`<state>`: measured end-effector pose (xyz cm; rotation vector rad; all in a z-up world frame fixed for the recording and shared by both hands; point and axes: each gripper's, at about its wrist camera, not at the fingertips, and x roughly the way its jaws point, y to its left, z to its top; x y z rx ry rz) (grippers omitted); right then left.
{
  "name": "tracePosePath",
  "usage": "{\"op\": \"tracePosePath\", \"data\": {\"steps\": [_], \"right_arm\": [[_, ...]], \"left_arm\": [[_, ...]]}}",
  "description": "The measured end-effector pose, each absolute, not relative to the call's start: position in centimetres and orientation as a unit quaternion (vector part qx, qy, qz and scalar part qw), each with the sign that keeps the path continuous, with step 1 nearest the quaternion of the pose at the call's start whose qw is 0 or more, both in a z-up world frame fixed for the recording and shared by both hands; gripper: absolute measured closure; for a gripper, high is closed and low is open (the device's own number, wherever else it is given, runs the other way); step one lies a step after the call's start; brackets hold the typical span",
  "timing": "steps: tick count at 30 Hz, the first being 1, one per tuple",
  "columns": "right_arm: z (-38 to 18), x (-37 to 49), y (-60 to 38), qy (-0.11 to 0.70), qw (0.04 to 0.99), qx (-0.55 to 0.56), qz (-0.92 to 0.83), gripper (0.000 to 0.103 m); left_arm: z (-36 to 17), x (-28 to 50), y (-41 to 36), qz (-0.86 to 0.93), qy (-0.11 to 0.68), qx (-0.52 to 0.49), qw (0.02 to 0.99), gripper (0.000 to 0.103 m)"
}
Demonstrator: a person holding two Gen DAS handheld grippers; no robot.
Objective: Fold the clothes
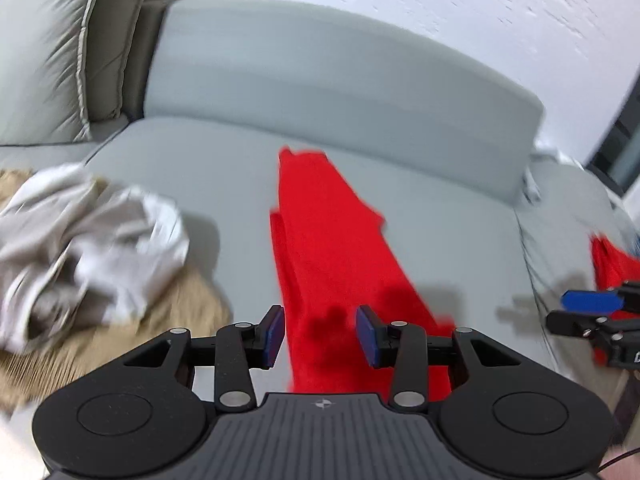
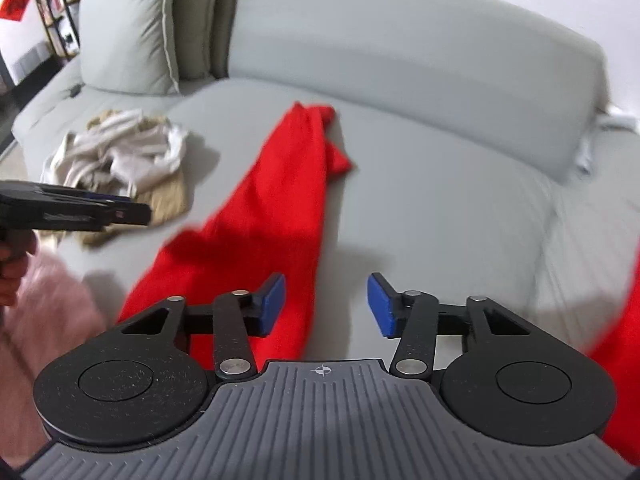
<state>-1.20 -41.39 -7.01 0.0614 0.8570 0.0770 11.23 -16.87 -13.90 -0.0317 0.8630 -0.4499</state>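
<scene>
Lying on the sofa (image 2: 440, 208), the red garment (image 2: 280, 200) faces both grippers' parted jaws; only the right view shows shelves (image 2: 60, 4).

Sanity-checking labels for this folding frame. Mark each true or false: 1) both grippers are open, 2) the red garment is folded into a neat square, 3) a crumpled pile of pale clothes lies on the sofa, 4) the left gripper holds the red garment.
1) True: the left gripper and right gripper both have jaws apart.
2) False: the red garment lies stretched in a long strip on the sofa.
3) True: the pale clothes lie crumpled there.
4) False: it grips nothing.
</scene>
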Motion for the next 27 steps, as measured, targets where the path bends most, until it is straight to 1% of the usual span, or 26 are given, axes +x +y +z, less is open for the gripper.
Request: {"op": "tracePosePath", "data": {"steps": [3,5,9,12,14,16,19,21,22,23,27], "right_arm": [[-8.8,6.1,-42.5,0.400,0.915,0.032,0.045,0.054],[-9.9,9.2,-42.5,0.395,0.917,0.026,0.048,0.056],[-13.2,16.5,-43.4,0.395,0.917,0.016,0.056,0.055],[-15.0,21.5,-44.2,0.392,0.918,0.022,0.059,0.054],[-16.0,24.4,-44.7,0.395,0.916,0.037,0.059,0.051],[-17.6,27.7,-45.3,0.409,0.908,0.064,0.061,0.050],[-19.5,30.8,-45.4,0.421,0.899,0.103,0.062,0.049],[-20.4,32.0,-45.4,0.413,0.899,0.131,0.067,0.048],[-20.8,32.5,-45.3,0.409,0.899,0.142,0.071,0.066],[-20.9,32.6,-45.1,0.406,0.900,0.141,0.074,0.098],[-17.9,28.8,-44.5,0.354,0.924,0.075,0.127,0.098]], "left_arm": [[-15.3,14.8,-17.9,-0.215,0.405,-0.016,0.888,0.065],[-16.5,17.7,-18.8,-0.212,0.406,-0.016,0.889,0.065],[-18.9,23.5,-19.7,-0.187,0.417,-0.022,0.889,0.065],[-20.0,26.7,-19.5,-0.180,0.408,-0.045,0.894,0.065],[-21.0,27.8,-19.0,-0.177,0.412,-0.061,0.892,0.065],[-22.0,28.5,-18.4,-0.163,0.429,-0.075,0.885,0.065],[-22.0,28.9,-17.5,-0.148,0.426,-0.086,0.888,0.065],[-21.7,29.0,-16.9,-0.138,0.416,-0.097,0.893,0.065],[-21.6,29.2,-16.6,-0.135,0.414,-0.100,0.895,0.065],[-21.6,29.3,-16.4,-0.133,0.413,-0.101,0.895,0.065],[-21.2,29.1,-16.3,-0.126,0.410,-0.099,0.898,0.066]]}}
